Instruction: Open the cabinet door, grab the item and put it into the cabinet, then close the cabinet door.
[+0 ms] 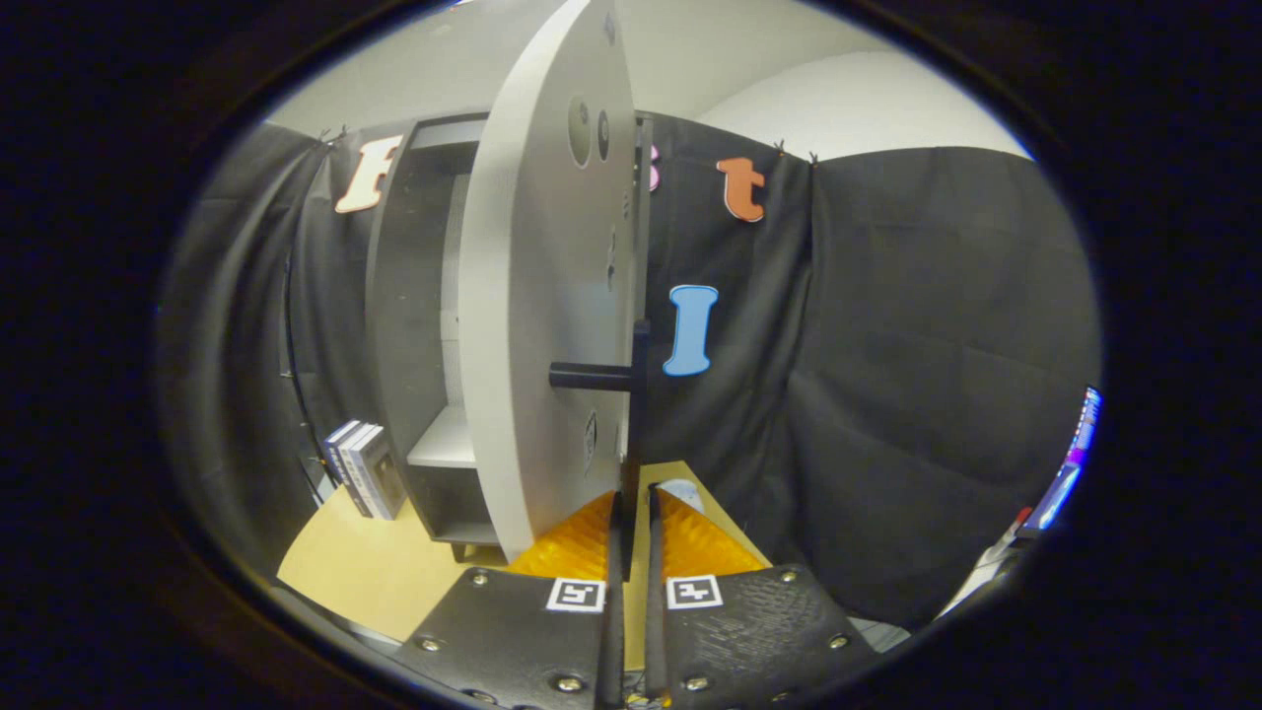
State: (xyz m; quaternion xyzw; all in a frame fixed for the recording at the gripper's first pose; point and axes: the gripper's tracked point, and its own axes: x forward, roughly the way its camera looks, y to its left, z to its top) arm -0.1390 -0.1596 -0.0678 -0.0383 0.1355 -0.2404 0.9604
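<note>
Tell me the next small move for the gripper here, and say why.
Probably keep swinging the cabinet door a little wider. The gripper looks closed on the lower end of the door's dark handle, and the door stands edge-on, partly covering the cabinet opening and its shelf. The books wait beside the cabinet.

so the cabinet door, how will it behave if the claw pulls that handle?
The cabinet door looks like a rigid flat panel, so it should probably swing without flexing. It already stands wide open, suggesting free hinges. The thin handle sits at the closed claw; whether the fingers clamp it is unclear, so it may slip.
</note>
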